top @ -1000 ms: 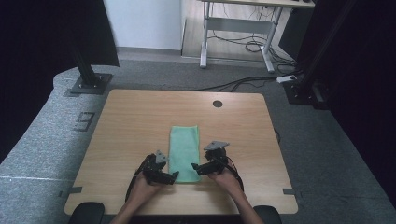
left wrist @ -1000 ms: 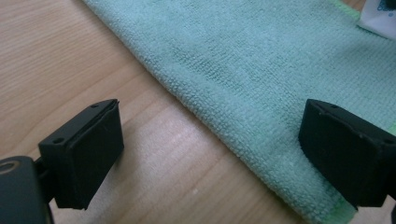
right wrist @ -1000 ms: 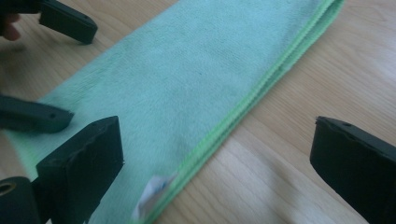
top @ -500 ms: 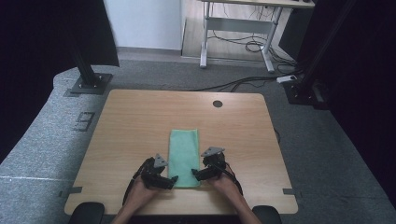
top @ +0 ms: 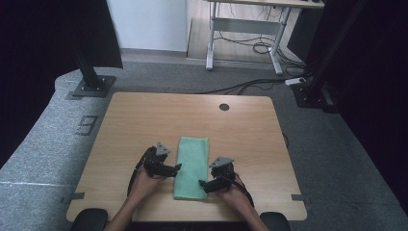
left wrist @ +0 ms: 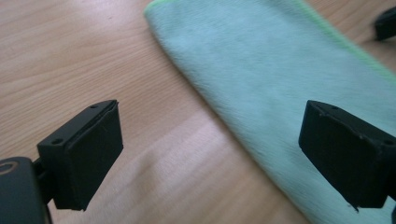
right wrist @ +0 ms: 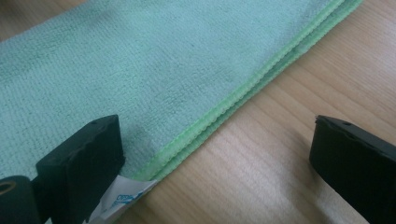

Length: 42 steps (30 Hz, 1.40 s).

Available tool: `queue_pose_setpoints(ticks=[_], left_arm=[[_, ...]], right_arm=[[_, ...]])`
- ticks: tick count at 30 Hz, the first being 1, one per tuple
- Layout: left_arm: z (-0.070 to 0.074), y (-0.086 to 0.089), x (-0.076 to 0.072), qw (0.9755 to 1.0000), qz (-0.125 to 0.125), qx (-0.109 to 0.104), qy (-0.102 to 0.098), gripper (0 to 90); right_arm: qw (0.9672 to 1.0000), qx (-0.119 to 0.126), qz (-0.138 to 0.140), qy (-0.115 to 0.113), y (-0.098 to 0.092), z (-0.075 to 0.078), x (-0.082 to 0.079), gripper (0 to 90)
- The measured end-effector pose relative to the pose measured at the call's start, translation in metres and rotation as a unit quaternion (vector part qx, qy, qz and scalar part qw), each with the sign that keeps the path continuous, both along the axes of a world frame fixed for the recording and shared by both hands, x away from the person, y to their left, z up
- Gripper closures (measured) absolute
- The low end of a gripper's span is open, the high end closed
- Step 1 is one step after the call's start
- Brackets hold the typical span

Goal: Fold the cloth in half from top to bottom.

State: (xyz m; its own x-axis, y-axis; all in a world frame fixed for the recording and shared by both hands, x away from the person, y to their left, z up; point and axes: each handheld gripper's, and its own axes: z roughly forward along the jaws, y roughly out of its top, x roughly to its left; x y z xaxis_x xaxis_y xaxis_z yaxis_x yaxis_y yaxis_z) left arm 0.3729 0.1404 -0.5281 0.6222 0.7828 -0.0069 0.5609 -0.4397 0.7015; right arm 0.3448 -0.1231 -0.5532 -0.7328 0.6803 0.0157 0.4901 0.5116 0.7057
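now both grippers nearer the person, left gripper (top: 176, 167) and right gripper (top: 204, 183) flanking the towel (top: 192, 166)

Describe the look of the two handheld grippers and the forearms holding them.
Both are black. The left gripper and the right gripper each carry a grey three-cornered plate on top and a dark cable trailing back towards the person. In the gripper views the jaws are flat, black, rectangular blocks with small screw holes near their edges. The forearms are bare, with no sleeves in sight.
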Motion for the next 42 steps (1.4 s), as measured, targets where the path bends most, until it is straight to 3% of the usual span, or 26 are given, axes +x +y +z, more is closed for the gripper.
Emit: queue_pose_setpoints(ticks=[6,14,19,22,33,36,42], left_arm=[[-0.015,0.000,0.002,0.9997,0.002,0.020,0.010,6.1],[-0.021,0.003,0.004,0.9998,-0.001,0.005,0.017,5.7],[-0.021,0.002,0.003,0.9998,0.002,0.004,0.017,5.8],[-0.021,0.002,0.003,0.9998,0.003,0.005,0.017,5.8],[-0.020,0.002,-0.001,0.9999,0.001,0.003,0.013,9.4],[-0.020,0.001,-0.004,1.0000,0.002,0.001,0.009,14.2],[-0.020,0.000,-0.006,0.9999,0.003,0.001,0.010,14.2]], right_arm=[[1.0000,0.002,0.002,-0.003,-0.003,-0.001,-0.003,1.9],[1.0000,0.004,0.005,-0.001,-0.003,-0.001,-0.002,2.0],[0.9997,0.012,0.006,0.018,-0.006,0.003,0.002,5.9],[0.9995,0.018,0.000,0.026,-0.010,0.005,0.008,6.9],[0.9996,0.018,-0.021,0.011,-0.011,0.027,0.044,13.7],[0.9995,0.018,-0.025,0.006,-0.009,0.031,0.055,17.8],[0.9995,0.017,-0.024,0.009,-0.004,0.036,0.077,28.1]])
